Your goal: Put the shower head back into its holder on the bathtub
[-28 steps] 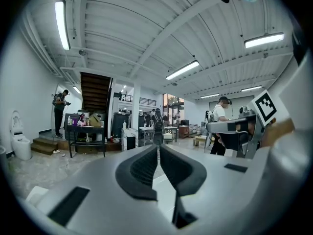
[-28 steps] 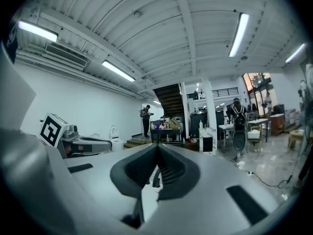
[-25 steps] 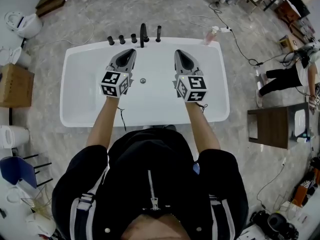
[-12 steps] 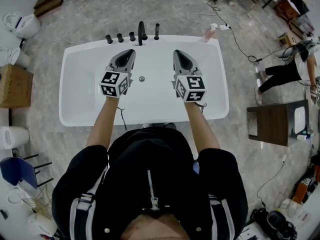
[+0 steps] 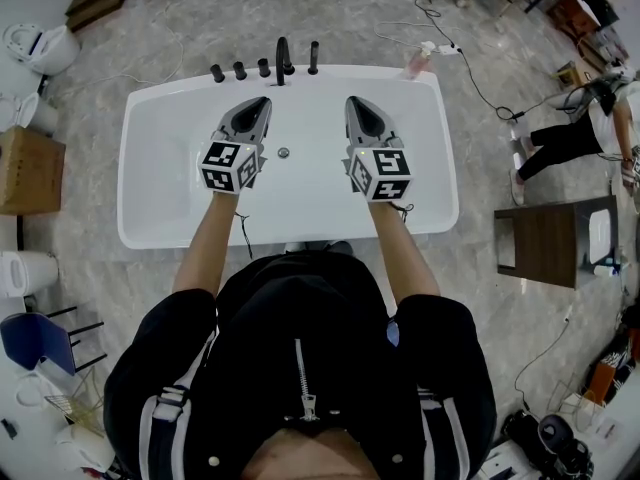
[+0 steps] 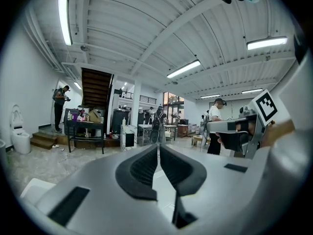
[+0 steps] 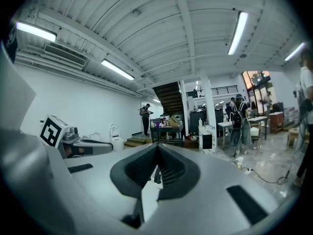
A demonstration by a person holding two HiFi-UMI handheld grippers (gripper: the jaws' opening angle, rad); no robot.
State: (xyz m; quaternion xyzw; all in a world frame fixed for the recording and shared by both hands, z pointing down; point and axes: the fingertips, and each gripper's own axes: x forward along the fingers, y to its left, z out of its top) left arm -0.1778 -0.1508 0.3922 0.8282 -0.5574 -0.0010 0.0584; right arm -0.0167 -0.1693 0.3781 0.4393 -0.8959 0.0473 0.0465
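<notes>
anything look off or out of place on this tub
Nothing stands out. The white bathtub shows no spill or damage, and the black tap fittings stand upright in a row on its far rim. A small pink object sits at its far right corner.

A cardboard box [image 5: 30, 171], brown cabinet [image 5: 545, 248] and white toilet [image 5: 45, 50] stand on the floor [image 5: 150, 38].

Head view above bathtub [image 5: 440, 168] — gripper views level.

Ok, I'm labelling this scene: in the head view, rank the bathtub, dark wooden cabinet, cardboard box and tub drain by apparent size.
Largest: bathtub
dark wooden cabinet
cardboard box, cut by the frame edge, so that pair is unsure
tub drain smallest
</notes>
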